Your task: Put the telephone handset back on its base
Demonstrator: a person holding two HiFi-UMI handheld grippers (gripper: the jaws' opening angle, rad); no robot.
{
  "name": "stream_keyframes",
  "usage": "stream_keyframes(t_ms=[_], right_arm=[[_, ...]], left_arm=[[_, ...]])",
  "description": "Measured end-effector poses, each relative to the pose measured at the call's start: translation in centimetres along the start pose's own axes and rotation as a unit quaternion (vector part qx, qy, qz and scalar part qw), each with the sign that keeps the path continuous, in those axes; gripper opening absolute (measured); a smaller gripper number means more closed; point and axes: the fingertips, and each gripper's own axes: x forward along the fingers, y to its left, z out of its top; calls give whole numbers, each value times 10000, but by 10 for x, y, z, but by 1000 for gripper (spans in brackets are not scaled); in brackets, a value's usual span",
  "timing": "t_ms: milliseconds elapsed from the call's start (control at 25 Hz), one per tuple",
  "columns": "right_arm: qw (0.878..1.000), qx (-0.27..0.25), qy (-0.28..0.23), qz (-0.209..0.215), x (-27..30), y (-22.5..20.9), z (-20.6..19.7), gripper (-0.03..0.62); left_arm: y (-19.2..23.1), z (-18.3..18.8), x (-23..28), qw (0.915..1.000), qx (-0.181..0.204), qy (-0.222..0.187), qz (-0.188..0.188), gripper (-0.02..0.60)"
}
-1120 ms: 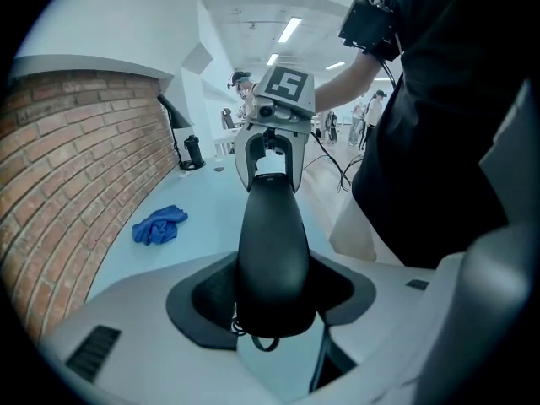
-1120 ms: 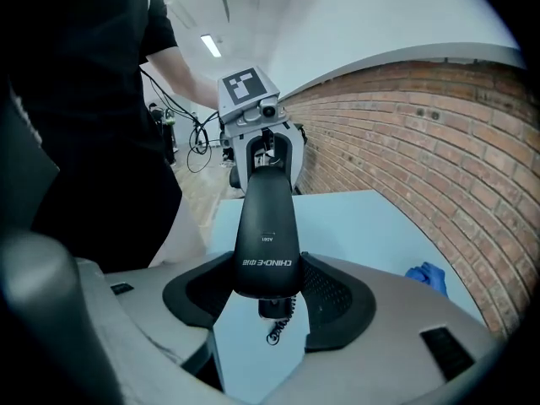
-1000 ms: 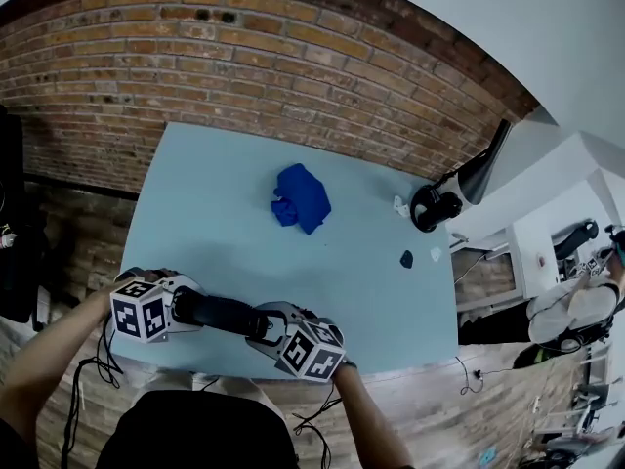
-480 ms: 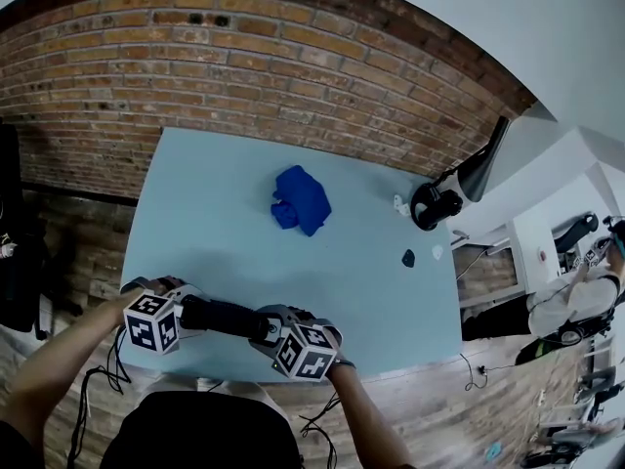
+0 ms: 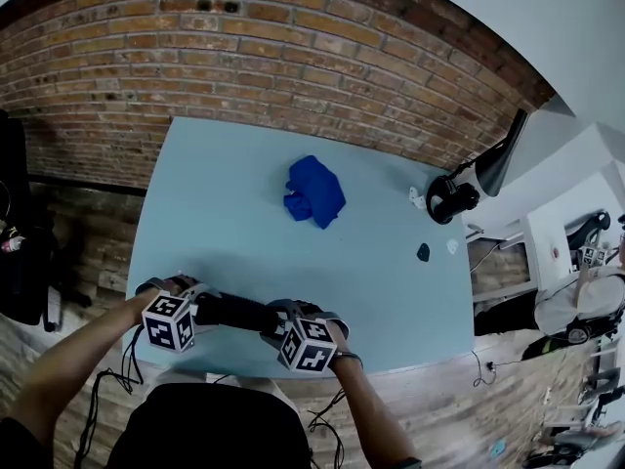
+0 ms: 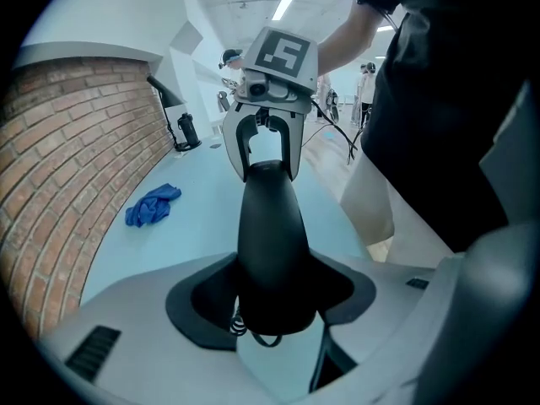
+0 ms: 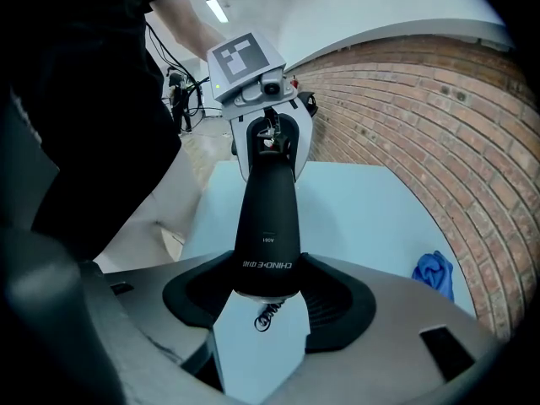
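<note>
Head view: left gripper and right gripper each clamp one end of the handset. Uneven pulling could twist it loose.

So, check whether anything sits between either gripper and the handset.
Nothing does. The left gripper and the right gripper each clamp one end of the handset, holding it over the table's near edge. I cannot pick out the base.
</note>
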Motion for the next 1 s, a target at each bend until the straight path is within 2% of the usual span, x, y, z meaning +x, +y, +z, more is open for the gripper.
stream_keyframes(t_ms=[240,440,1000], right_arm=[[9998,1,153,100,16,3,-15,250],[9997,37,231,118,24,3,-21,250],[9986,170,412,280,47,2,-31,250]], left_arm=[[-4,-10,20,9998,-3,197,-27,262],[-2,-18,31,9990,168,418,61,264],[-3,-38,51,9971,133,751,38,264]])
